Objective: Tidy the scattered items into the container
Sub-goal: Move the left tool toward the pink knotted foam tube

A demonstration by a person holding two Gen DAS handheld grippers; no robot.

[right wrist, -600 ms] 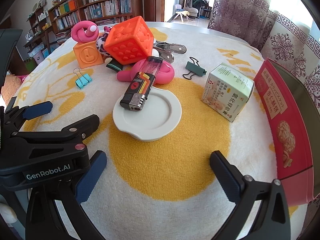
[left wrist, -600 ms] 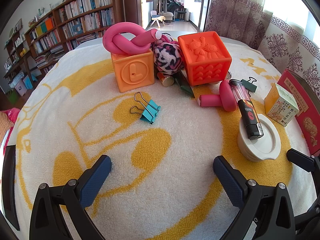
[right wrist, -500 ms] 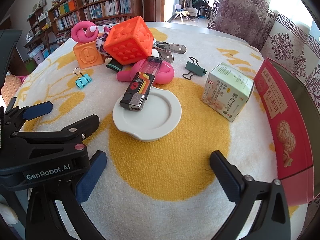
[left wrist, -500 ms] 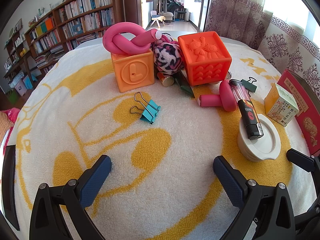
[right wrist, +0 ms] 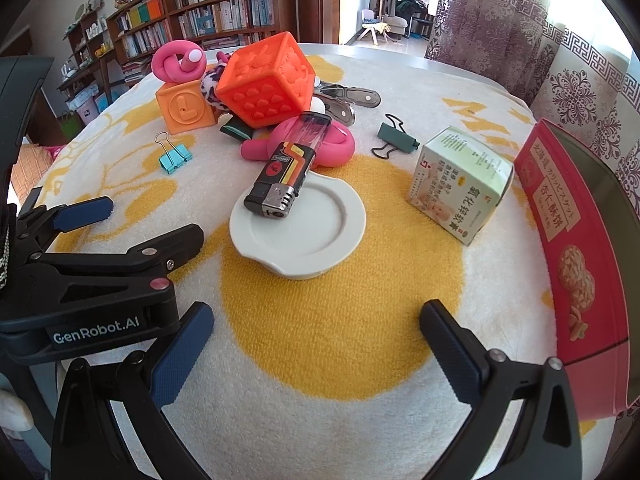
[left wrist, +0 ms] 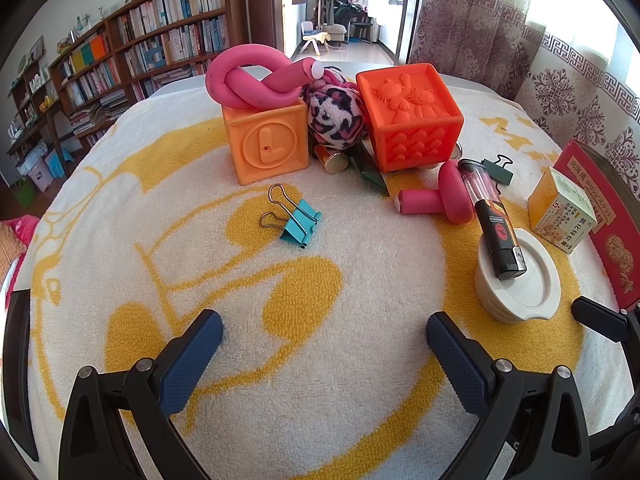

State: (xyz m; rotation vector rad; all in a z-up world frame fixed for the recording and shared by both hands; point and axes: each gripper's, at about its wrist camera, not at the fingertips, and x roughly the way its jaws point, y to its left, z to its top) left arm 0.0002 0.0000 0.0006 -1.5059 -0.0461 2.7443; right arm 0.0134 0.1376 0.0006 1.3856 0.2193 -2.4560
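Red container (right wrist: 576, 240) at far right of right gripper (right wrist: 316, 352), cut off by frame edge; interior barely visible. Small items betw. the two orange cubes (left wrist: 408, 116) partly hidden. Lighter (right wrist: 286, 176), black w/ clear end, lies tilted on white dish (right wrist: 320, 240), ahead of right gripper. Teal clip (left wrist: 298, 220) ahead of left gripper (left wrist: 324, 360). Both grippers' jaws apart, empty. No change vs. 0.5 s ago.

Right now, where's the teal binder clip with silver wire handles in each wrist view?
Left wrist: teal binder clip lies centre, slightly left, on the towel in front of the light orange "L" block.
Right wrist: upper left, again just in front of that block.
Shared landmark: the "L" block.
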